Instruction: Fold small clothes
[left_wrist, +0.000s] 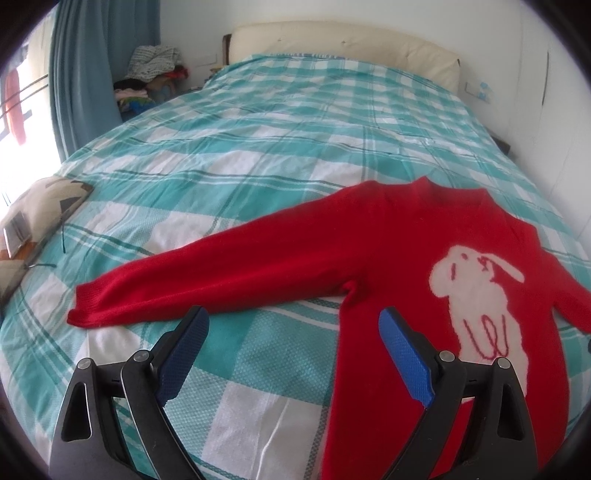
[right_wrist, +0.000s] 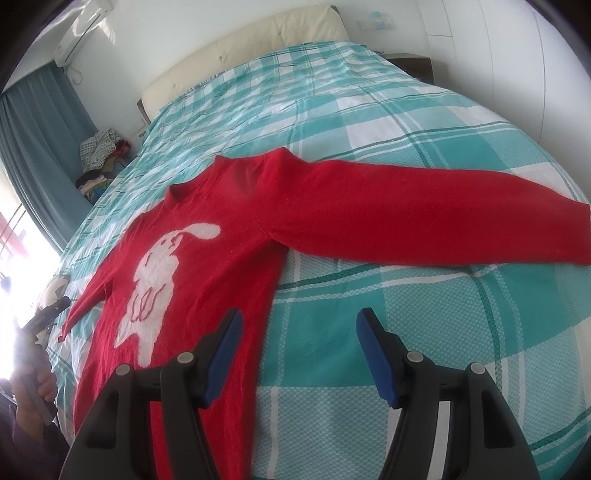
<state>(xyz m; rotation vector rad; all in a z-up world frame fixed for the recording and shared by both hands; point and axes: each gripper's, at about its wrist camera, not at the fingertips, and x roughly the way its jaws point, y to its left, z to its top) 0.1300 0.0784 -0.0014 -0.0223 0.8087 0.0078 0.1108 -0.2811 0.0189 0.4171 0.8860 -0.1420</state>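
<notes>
Jaws of both grippers gape empty — red sweater (left_wrist: 369, 240) flat on bed (left_wrist: 258, 147).

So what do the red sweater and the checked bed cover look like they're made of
The red long-sleeved sweater with the white rabbit looks like a soft, matte knit, probably wool or acrylic: the surface is fuzzy, the cuff ribbed, and the rabbit's edges are stepped as if knitted in. The teal-and-white checked bed cover seems a woven cotton-like fabric with a waffle or dotted texture, lightly creased.

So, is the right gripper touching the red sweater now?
Cannot tell. In the right wrist view the right gripper has open jaws; its left pad overlaps the red sweater edge in the image, but whether it hovers above or touches is unclear.
</notes>
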